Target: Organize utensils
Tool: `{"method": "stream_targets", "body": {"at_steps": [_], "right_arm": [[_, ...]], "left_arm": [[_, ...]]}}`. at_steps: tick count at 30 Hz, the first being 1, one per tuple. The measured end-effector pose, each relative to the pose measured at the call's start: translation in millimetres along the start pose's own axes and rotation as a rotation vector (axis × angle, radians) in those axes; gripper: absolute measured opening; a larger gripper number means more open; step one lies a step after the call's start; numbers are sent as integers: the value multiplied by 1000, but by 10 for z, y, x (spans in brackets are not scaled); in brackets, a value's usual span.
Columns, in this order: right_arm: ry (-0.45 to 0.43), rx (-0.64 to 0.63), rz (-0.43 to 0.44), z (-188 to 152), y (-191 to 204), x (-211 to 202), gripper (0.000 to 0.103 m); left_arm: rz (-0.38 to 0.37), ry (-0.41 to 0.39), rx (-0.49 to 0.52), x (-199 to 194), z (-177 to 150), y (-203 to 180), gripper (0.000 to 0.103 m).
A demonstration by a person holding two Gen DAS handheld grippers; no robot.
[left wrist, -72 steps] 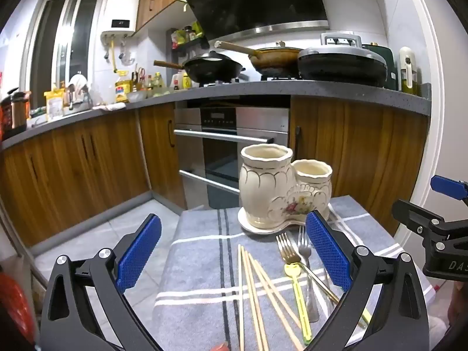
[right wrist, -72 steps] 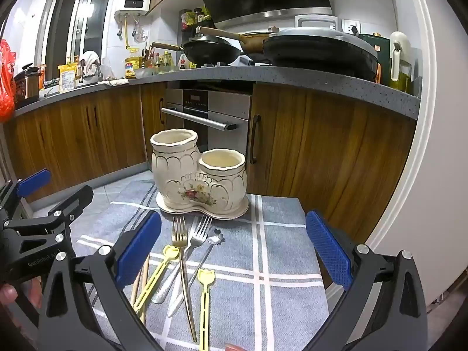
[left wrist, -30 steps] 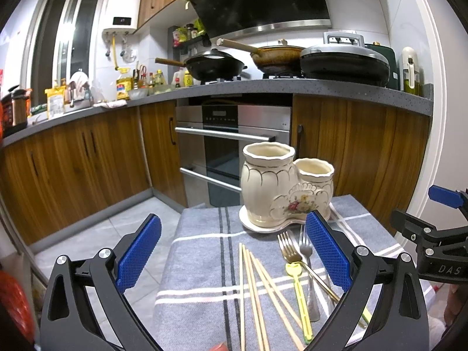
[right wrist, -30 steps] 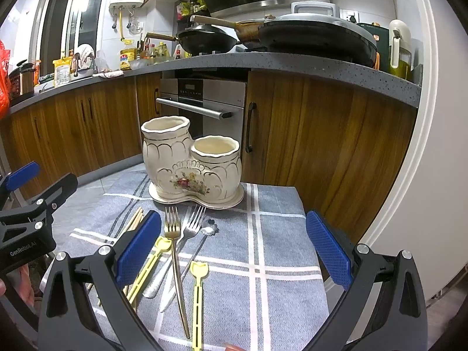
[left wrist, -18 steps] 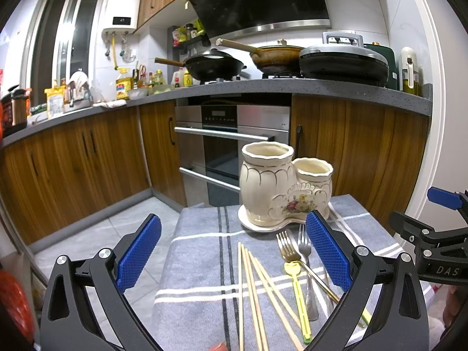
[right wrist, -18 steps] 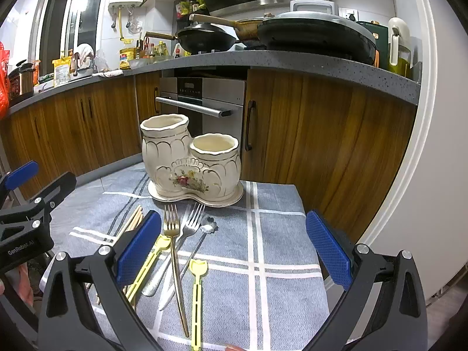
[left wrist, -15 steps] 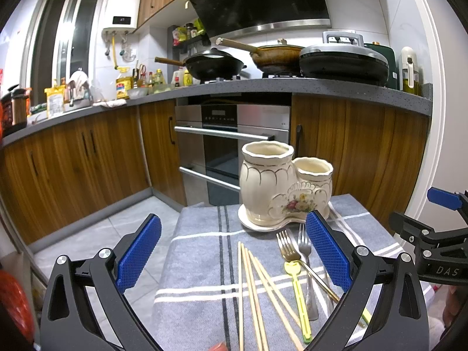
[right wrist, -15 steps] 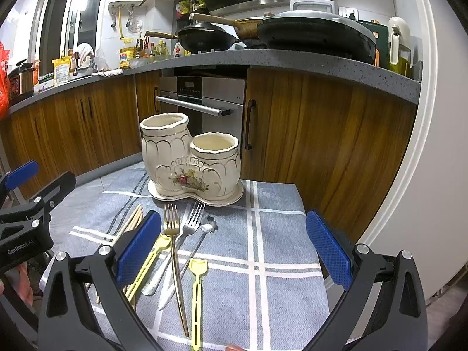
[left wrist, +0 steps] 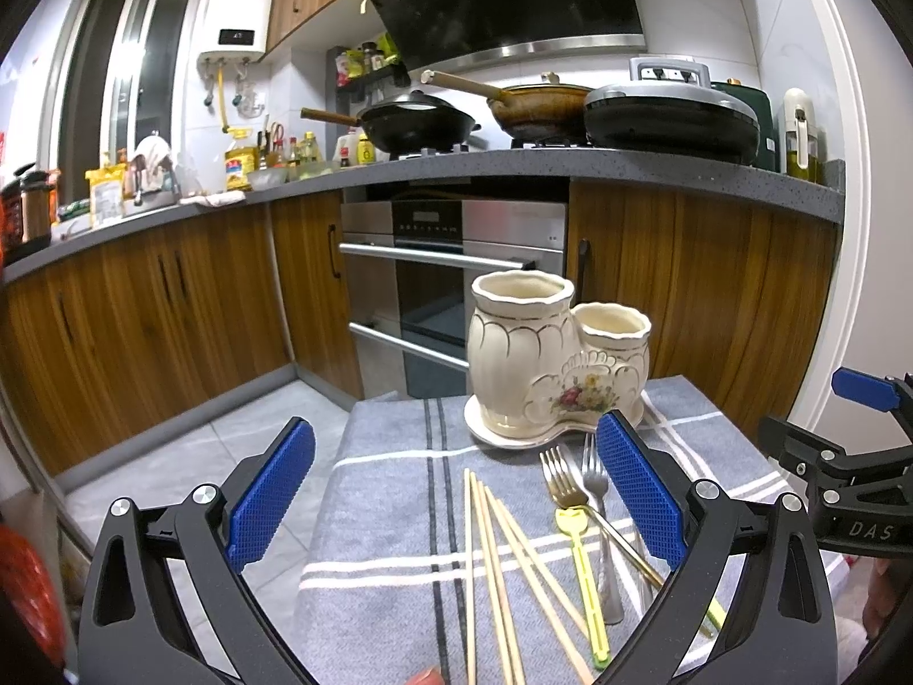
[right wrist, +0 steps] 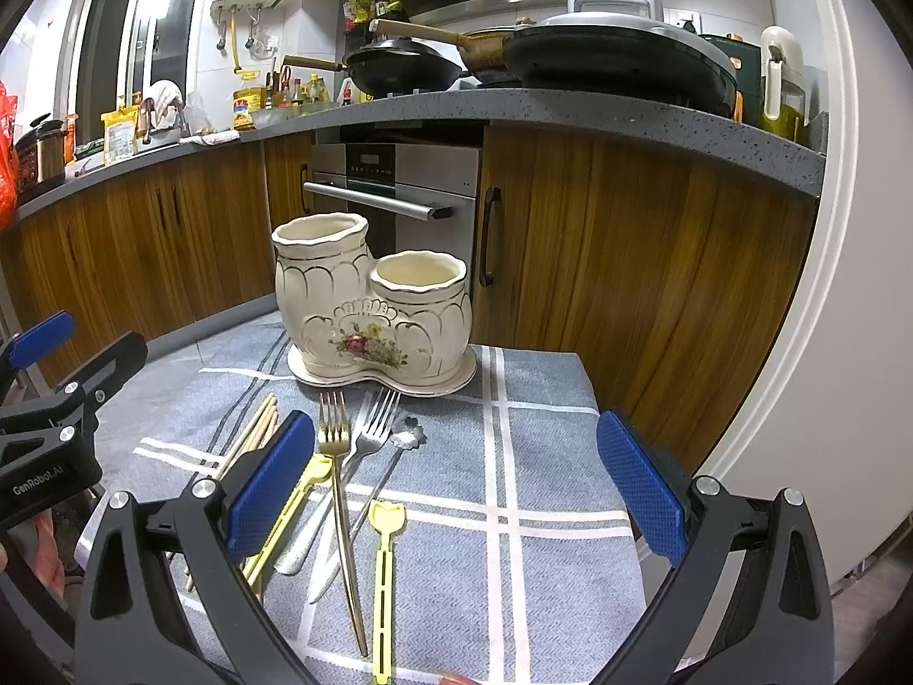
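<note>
A cream ceramic two-pot utensil holder (left wrist: 550,365) (right wrist: 368,308) stands empty at the far end of a grey striped cloth (left wrist: 394,519) (right wrist: 548,445). In front of it lie several wooden chopsticks (left wrist: 491,565) (right wrist: 251,434), a gold fork (left wrist: 562,491) (right wrist: 336,456), a silver fork (left wrist: 593,474) (right wrist: 374,428), and yellow plastic utensils (left wrist: 582,565) (right wrist: 383,559). My left gripper (left wrist: 453,488) hovers open above the chopsticks. My right gripper (right wrist: 453,488) hovers open over the forks. Neither holds anything.
Wooden kitchen cabinets (right wrist: 627,262), a steel oven (left wrist: 451,262) and a grey counter (left wrist: 570,162) with pans rise close behind the table. Tiled floor (left wrist: 188,445) lies beyond the cloth's left edge. A white wall (right wrist: 844,342) stands at the right.
The right gripper has dropped a little and eased closer to the holder and forks. The left gripper has barely shifted. Both stayed open.
</note>
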State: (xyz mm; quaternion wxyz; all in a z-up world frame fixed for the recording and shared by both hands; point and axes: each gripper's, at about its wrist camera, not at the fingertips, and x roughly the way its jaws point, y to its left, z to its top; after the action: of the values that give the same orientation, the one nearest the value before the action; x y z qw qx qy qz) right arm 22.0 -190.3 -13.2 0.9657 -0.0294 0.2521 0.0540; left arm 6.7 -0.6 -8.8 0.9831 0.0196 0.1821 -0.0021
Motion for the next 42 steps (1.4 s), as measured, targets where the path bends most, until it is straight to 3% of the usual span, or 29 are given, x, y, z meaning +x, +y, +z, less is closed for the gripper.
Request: {"method": "stream_targets", "body": {"at_steps": [15,26,31,34,42], "right_arm": [[19,-3,3,-6,0,85,98],[70,-14,51,-47,-24,280,98],[138,-52,115,-116,-49,442,98],[146,-111,89,-186,-31,513,98],[205,-107,132,-276,-113,674,98]], "left_arm": [[-2,14,-3,85,-64,-5,98],[-5,82,13,305,-132,107,98],[21,156,68,413,-179,194,98],[34,210,124,485,-294,224,98],[-3,438,162,856,-587,197,98]]}}
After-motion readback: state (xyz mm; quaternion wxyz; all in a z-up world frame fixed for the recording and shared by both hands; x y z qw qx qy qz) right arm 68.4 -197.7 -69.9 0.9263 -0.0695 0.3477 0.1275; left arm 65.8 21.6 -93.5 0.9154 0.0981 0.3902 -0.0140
